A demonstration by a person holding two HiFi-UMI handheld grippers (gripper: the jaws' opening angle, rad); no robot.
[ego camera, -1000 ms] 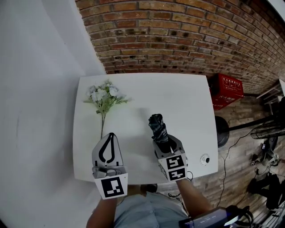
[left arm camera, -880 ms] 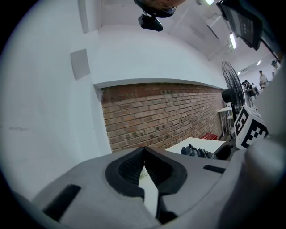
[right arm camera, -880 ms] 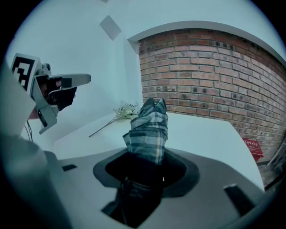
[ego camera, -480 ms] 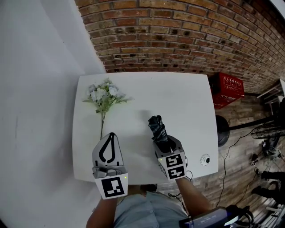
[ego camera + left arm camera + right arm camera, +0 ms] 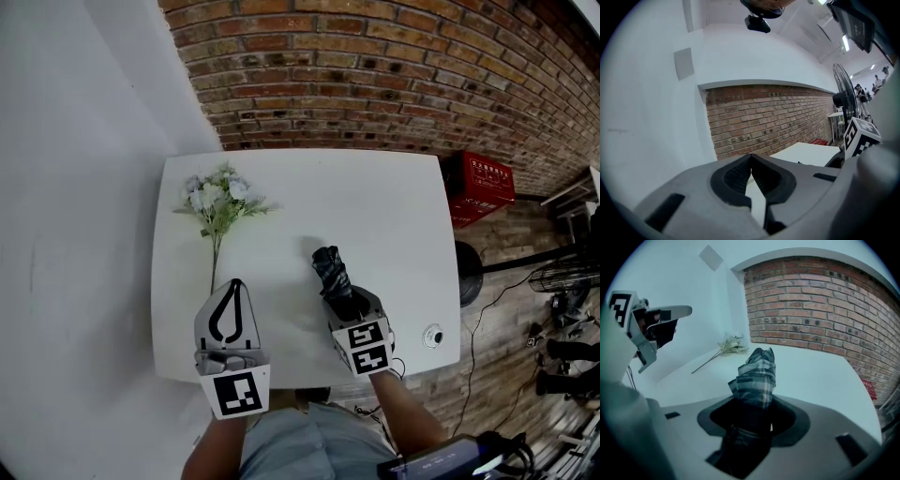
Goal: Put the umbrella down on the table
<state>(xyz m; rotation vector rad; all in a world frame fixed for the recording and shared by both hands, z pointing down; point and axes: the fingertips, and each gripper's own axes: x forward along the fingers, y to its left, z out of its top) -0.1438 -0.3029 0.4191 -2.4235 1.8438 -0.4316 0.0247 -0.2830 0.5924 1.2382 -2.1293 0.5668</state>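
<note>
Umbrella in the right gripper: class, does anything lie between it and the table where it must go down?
Nothing visible does. The right gripper holds the folded umbrella, and the table beneath and ahead of it is bare. The flowers lie well to its left, apart from it.

White flower sprig [image 5: 218, 202] lying flat, brick wall [image 5: 375, 75] behind, red crate [image 5: 483, 187] on wooden floor [image 5: 487, 370]

L gripper [image 5: 232, 284] closed, level; R gripper [image 5: 345, 302] clamped, angled down.
</note>
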